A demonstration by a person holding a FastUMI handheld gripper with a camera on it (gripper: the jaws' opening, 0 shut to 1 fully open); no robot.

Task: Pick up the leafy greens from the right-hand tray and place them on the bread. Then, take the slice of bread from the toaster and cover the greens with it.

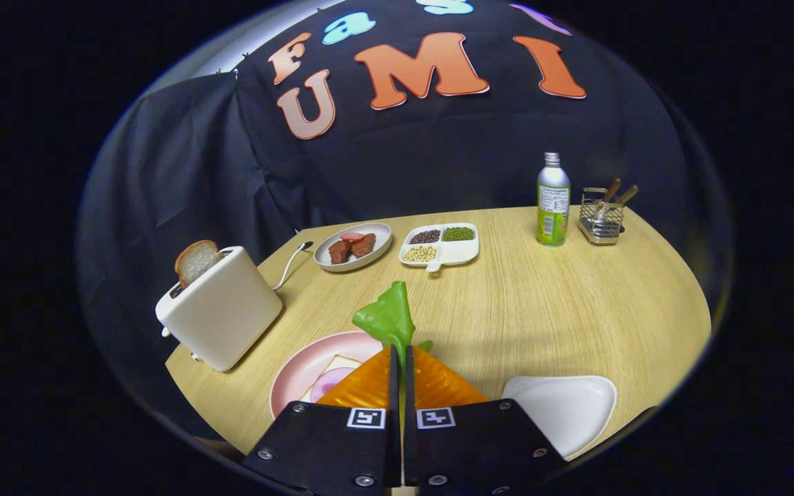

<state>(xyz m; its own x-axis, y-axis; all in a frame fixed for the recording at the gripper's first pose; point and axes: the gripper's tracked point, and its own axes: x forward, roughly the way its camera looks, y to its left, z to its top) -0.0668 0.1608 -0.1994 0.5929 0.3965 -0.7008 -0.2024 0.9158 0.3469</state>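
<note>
The claw (400,355) is held above the counter (542,310), its two fingers (369,386) pressed nearly together, and the leafy greens (387,318) are pinched upright between the tips.

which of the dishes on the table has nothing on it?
The white tray just right of the hand-held gripper, which is shut on the leafy greens. The pink plate, grey plate and divided dish all hold food.

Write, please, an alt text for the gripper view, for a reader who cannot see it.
The gripper is shut on the leafy greens, holding them above a pink plate with bread. Left of it a white toaster holds a bread slice; an empty white tray lies to the right.
</note>
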